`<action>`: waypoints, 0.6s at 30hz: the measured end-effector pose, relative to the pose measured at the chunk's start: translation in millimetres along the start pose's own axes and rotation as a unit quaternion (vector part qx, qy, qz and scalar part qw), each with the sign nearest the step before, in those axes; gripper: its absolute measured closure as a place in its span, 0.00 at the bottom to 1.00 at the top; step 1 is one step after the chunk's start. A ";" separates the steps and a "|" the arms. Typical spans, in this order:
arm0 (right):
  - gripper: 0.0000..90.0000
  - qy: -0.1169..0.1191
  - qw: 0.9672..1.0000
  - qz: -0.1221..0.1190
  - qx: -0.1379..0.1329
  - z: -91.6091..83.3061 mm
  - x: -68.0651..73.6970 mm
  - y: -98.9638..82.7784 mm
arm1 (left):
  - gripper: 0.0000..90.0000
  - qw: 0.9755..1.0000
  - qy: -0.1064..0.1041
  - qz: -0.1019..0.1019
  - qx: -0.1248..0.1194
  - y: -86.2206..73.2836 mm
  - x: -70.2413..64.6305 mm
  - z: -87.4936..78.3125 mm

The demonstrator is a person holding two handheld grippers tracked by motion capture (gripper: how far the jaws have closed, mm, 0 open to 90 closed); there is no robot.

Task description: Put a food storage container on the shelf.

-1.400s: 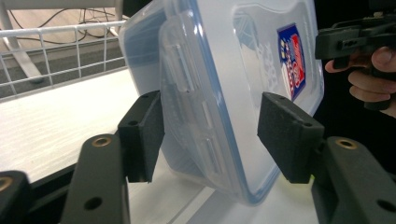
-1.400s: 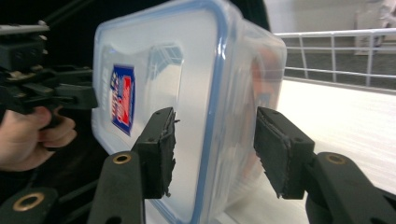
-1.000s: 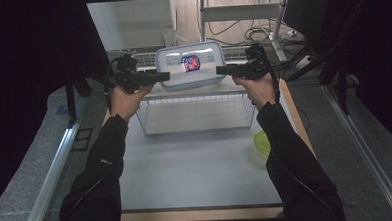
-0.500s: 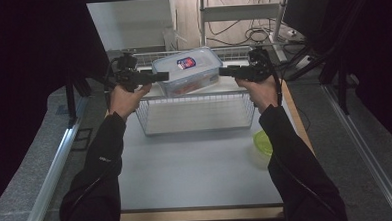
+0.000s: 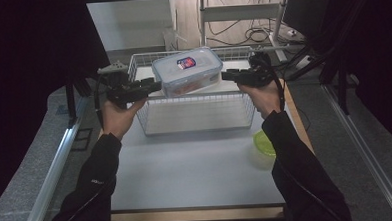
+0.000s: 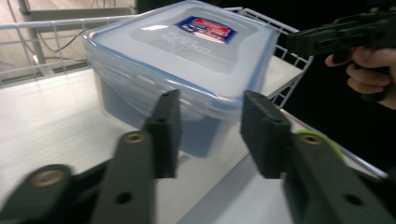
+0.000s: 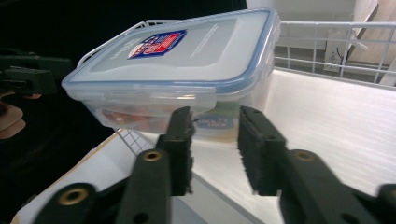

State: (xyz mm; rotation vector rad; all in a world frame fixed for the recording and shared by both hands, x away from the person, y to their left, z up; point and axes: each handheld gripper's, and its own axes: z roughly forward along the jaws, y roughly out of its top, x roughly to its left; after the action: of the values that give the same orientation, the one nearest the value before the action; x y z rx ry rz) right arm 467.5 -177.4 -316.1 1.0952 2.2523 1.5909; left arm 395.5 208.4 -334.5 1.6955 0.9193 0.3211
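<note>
The clear rectangular plastic container with a blue-rimmed lid (image 5: 187, 71) sits inside the white wire basket (image 5: 199, 121), long axis running between the left gripper (image 5: 154, 86) and right gripper (image 5: 226, 75). Both have just been closing, jaws apart, gripping nothing, just beside its ends.

Left hand-held gripper (image 5: 150, 85) and right hand-held gripper (image 5: 227, 75) face inward, level, jaws just closing, nothing gripped.

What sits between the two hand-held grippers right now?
The clear lidded container, resting in the wire basket. In the high view the left hand-held gripper is off one side and the right hand-held gripper off the other, neither gripping it.
</note>
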 end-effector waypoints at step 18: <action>0.97 0.011 0.999 -0.026 0.020 18.5 9.7 -12.8 | 0.96 0.999 0.013 0.015 0.042 -6.6 0.0 30.7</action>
State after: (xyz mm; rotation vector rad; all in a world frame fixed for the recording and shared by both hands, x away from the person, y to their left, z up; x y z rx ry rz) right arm 464.3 -159.3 -332.4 1.0245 2.3174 1.5518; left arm 412.1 187.4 -350.9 1.7864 0.9395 0.3292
